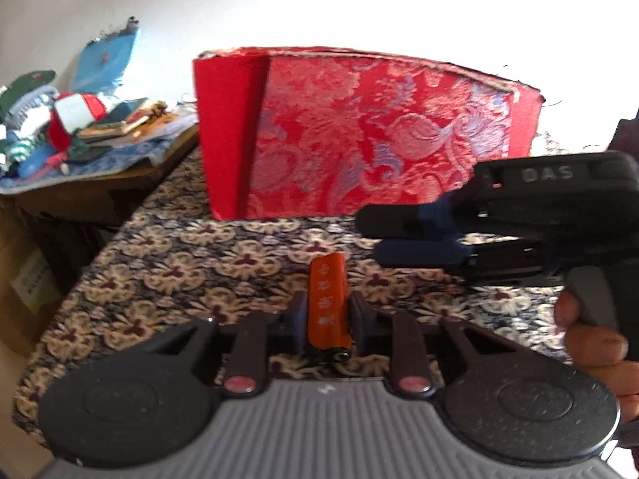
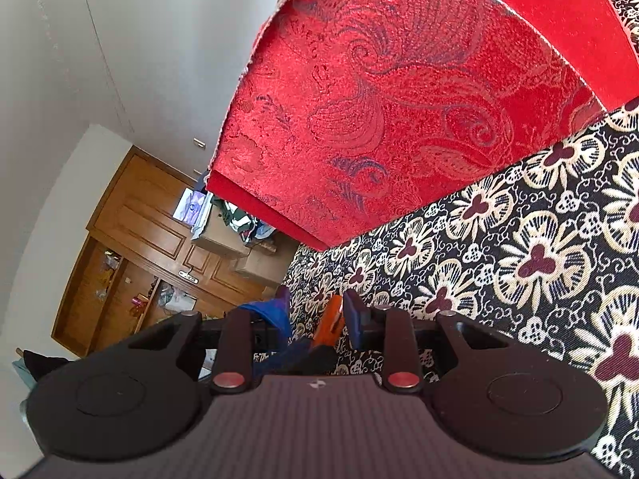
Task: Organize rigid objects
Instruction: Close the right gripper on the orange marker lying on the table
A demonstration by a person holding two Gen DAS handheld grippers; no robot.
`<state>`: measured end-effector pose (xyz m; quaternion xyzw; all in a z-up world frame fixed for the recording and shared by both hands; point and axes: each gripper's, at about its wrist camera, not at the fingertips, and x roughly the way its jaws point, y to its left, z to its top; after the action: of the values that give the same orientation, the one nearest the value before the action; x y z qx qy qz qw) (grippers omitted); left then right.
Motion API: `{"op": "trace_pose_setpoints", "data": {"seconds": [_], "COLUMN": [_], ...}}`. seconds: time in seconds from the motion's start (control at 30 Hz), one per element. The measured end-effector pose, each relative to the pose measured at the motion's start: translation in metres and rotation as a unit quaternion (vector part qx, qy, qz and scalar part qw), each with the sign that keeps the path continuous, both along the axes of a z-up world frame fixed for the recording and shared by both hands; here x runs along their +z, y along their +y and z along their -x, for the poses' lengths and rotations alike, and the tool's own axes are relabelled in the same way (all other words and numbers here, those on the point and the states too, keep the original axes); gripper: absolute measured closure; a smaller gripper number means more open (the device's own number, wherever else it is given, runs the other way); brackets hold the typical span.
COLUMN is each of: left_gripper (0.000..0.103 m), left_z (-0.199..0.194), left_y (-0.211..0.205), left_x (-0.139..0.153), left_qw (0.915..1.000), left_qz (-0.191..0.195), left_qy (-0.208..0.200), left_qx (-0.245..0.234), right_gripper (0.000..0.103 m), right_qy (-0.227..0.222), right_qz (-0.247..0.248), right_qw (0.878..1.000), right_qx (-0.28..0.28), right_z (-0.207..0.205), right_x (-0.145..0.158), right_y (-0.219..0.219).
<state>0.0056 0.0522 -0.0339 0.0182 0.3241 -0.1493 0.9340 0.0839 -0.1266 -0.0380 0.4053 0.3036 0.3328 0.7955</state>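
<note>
The red box [image 1: 359,131] wears woven brocade cloth with a raised, faintly shiny floral pattern; its plain red end panel looks matt, like paper or card. The tablecloth [image 1: 191,255] is printed fabric, matt and soft-looking. The orange object [image 1: 328,303] is glossy and smooth, likely plastic. The left gripper [image 1: 328,319] and right gripper [image 2: 315,315] look like matt, finely grained black plastic with ribbed grey housings.

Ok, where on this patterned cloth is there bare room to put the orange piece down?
Bare cloth lies left of the orange piece, between the left gripper and the red brocade box. More shows in the right wrist view, right of the box. It is crowded at right, where the right gripper hovers, and on the cluttered side table.
</note>
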Motion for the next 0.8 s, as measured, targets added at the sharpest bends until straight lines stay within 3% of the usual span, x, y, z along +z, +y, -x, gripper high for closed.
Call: {"op": "trace_pose_setpoints", "data": {"seconds": [0.17,0.37,0.5,0.8], "left_gripper": [0.077,0.078,0.078,0.078], "left_z": [0.001,0.0,-0.004,-0.004], "left_y": [-0.002,-0.003,-0.005,0.007], "left_x": [0.003,0.011,0.007,0.017], "left_qw": [0.9995,0.999,0.9993,0.9971], "left_qz": [0.031,0.041,0.037,0.074], "left_qy": [0.0,-0.011,-0.008,-0.014], "left_qx": [-0.006,-0.009,-0.007,-0.006], "right_gripper": [0.092,0.092,0.093,0.093], "right_qy": [0.0,0.002,0.012,0.027], "right_qz": [0.0,-0.003,-0.025,-0.052], "right_qw": [1.0,1.0,1.0,0.998], "right_qx": [0.001,-0.001,-0.005,0.002], "right_z": [-0.002,-0.004,-0.006,-0.009], "right_x": [-0.001,-0.002,-0.007,-0.014], "right_y": [0.003,0.002,-0.005,-0.016]}}
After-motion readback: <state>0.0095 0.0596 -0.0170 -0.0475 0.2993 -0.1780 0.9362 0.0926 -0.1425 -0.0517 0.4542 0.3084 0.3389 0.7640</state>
